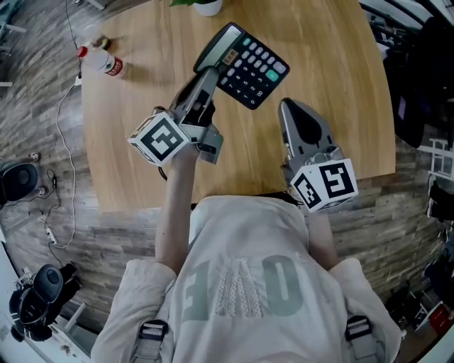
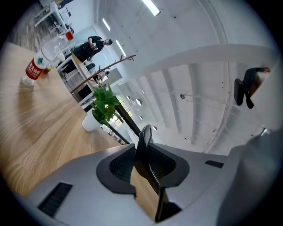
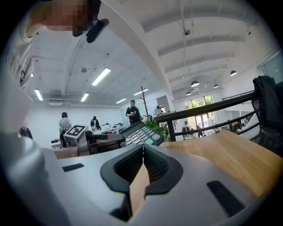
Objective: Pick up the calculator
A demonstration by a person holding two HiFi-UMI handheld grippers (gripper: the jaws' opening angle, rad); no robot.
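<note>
A black calculator (image 1: 245, 65) with white and teal keys hangs tilted above the wooden table (image 1: 340, 120). My left gripper (image 1: 206, 71) is shut on its left edge. In the left gripper view the calculator (image 2: 145, 145) shows edge-on as a thin dark slab pinched between the pads of the left gripper (image 2: 142, 160). My right gripper (image 1: 287, 108) floats to the right of the calculator, shut and holding nothing. The right gripper view shows the right gripper (image 3: 143, 165) with its pads together and, beyond them, the raised calculator (image 3: 139, 133).
A plastic bottle (image 1: 103, 62) with a red label lies near the table's far left corner. A potted plant (image 1: 207, 6) stands at the far edge. Cables and black gear lie on the floor at the left. People stand far off in the room.
</note>
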